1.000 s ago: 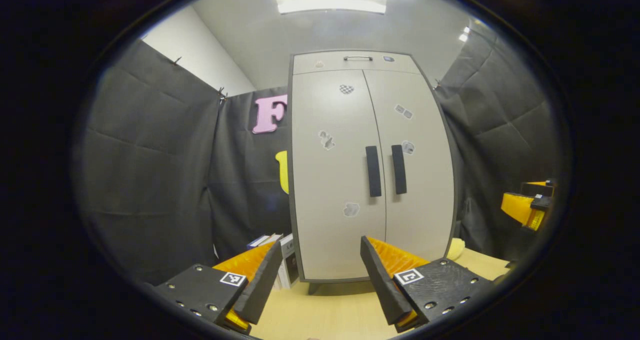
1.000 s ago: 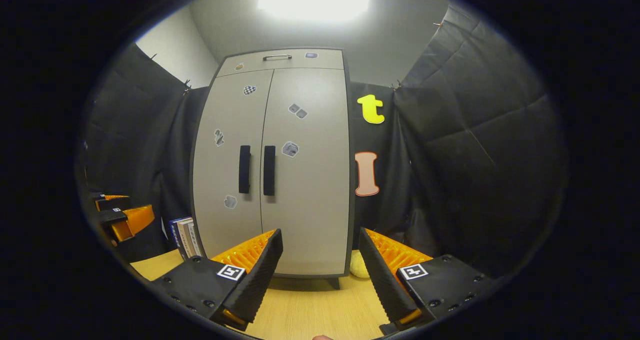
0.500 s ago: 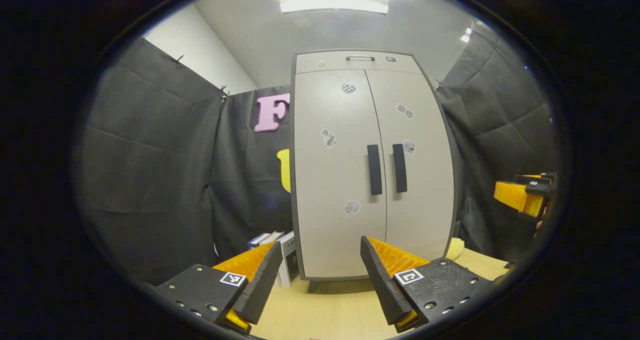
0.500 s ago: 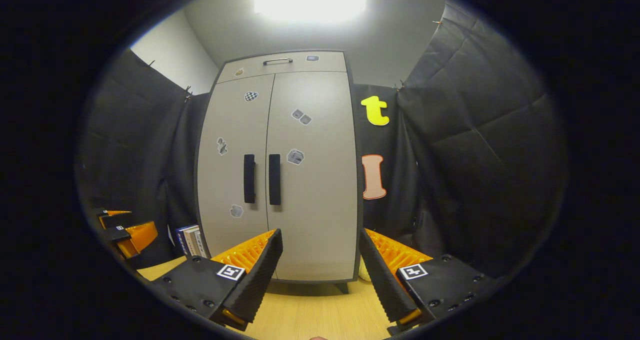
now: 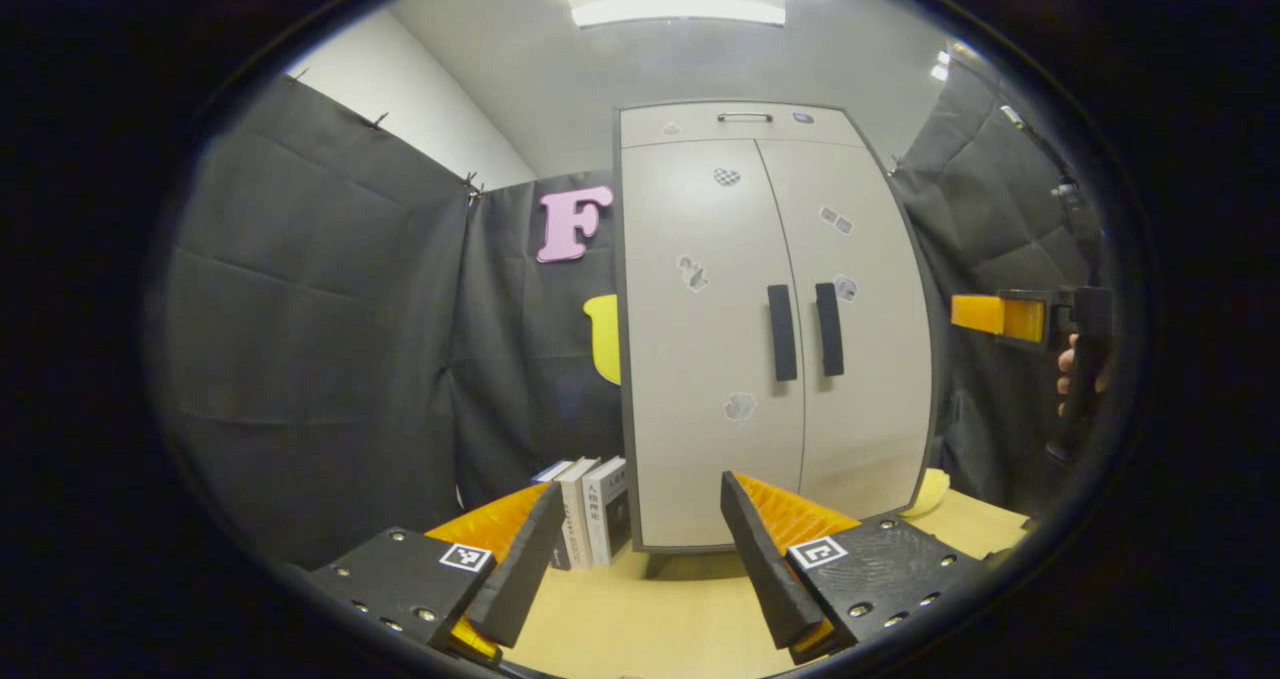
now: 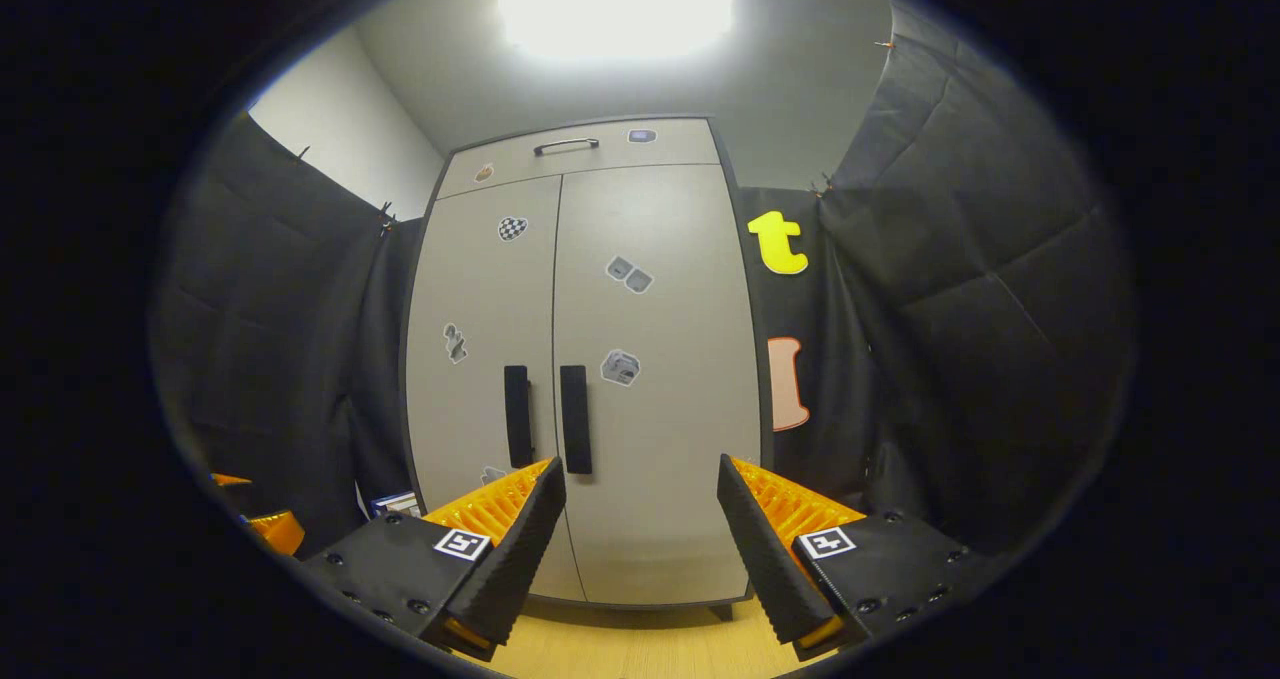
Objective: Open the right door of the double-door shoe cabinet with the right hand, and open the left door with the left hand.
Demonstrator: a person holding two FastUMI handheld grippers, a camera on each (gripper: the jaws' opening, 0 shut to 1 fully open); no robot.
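You held both tools wide open and empty, the right tool (image 6: 640, 549) raised toward the right door handle (image 6: 574, 419) of the shut shoe cabinet (image 6: 650, 459), the left tool (image 5: 635, 559) waiting over the surface (image 5: 650, 619).

Double-door shoe cabinet (image 6: 590, 379) at frame centre, both doors closed, with the left handle (image 6: 517, 430) and right handle (image 6: 575, 433) side by side at its middle seam; the right gripper (image 6: 640, 544), fingers spread apart and touching nothing, occupies the lower centre above a wooden tabletop (image 6: 640, 649).
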